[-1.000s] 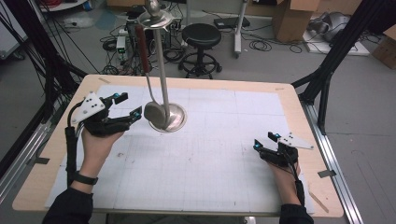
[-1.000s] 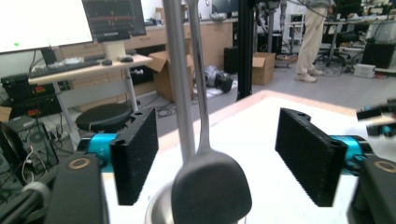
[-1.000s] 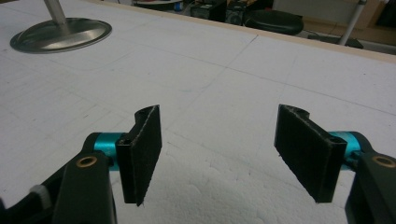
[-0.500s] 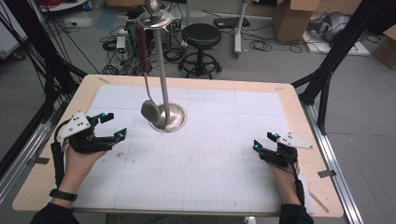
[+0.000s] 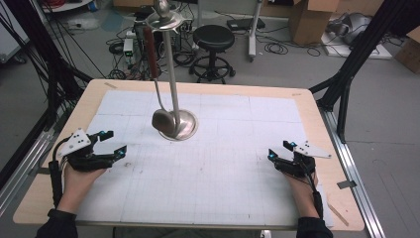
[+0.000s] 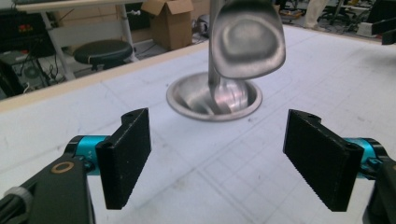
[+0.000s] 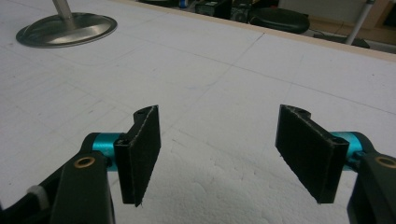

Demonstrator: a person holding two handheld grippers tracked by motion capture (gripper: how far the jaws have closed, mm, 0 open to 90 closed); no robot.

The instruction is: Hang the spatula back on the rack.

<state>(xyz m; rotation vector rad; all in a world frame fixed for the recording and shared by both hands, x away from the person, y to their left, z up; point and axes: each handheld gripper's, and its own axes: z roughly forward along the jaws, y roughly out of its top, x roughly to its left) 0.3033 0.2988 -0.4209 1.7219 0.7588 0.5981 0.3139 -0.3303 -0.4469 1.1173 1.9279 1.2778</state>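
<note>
left gripper (image 5: 113, 142) pulled back from the stand (image 5: 178, 124) toward the table's (image 5: 307, 106) near-left edge, jaws just widened, nothing between. ladle (image 5: 163, 120) left hanging on the stand, bowl just above its base. probably hung and released. right gripper (image 5: 281, 150) wide, empty, well right of the stand.

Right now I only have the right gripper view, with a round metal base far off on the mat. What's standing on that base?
Observer: A tall metal stand. A ladle hangs from its top, bowl low beside the pole.
Operator: Does the bowl touch the base?
Observer: In the left gripper view it seems to hang clear above the base.
Operator: Where's the left gripper?
Observer: The left gripper is at the left side of the table, apart from the ladle. Its jaws have just been opening and stand wide, nothing between them.
</note>
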